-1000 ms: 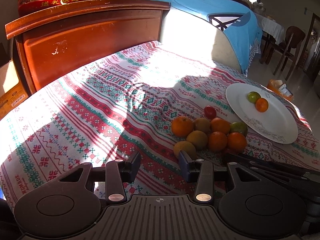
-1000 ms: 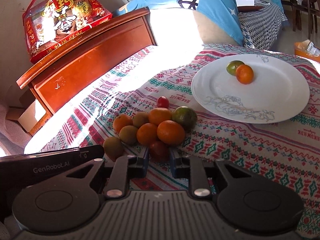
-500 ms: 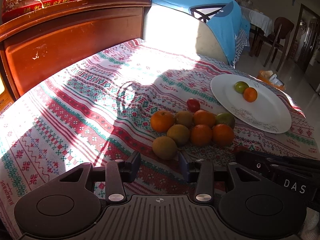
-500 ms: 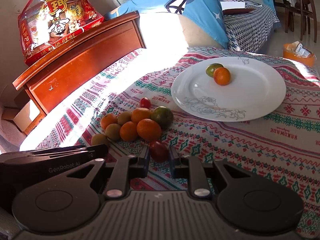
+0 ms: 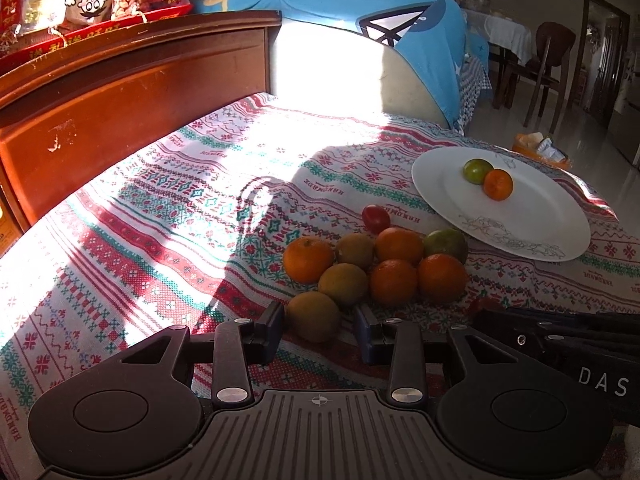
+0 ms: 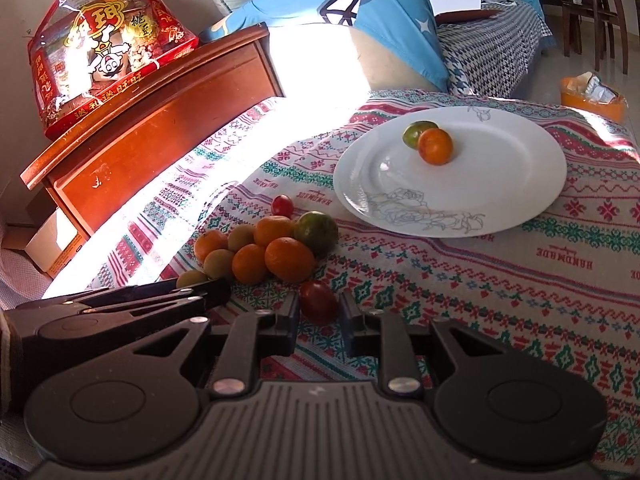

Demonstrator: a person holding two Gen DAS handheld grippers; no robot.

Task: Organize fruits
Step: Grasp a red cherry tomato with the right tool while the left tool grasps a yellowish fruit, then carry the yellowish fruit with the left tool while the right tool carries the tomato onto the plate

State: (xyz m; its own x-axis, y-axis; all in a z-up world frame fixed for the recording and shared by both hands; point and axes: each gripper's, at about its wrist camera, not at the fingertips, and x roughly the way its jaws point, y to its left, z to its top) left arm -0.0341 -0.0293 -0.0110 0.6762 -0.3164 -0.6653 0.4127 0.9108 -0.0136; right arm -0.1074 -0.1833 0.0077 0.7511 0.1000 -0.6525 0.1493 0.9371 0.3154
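Because the plate at your right gripper's one o'clock already holds two fruits, the pile at eleven awaits sorting. Your right gripper brackets a tomato, contact unclear; your left gripper gapes around a kiwi.

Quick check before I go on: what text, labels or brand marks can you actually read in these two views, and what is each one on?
"HANDMADE": woven repeatedly, upside down, into the tablecloth.
"DAS": white letters on the right gripper body, cut off at the frame edge.
Large Chinese characters on the red snack bag: visible, but too glary to read reliably.
Cardboard box label: too small to read.
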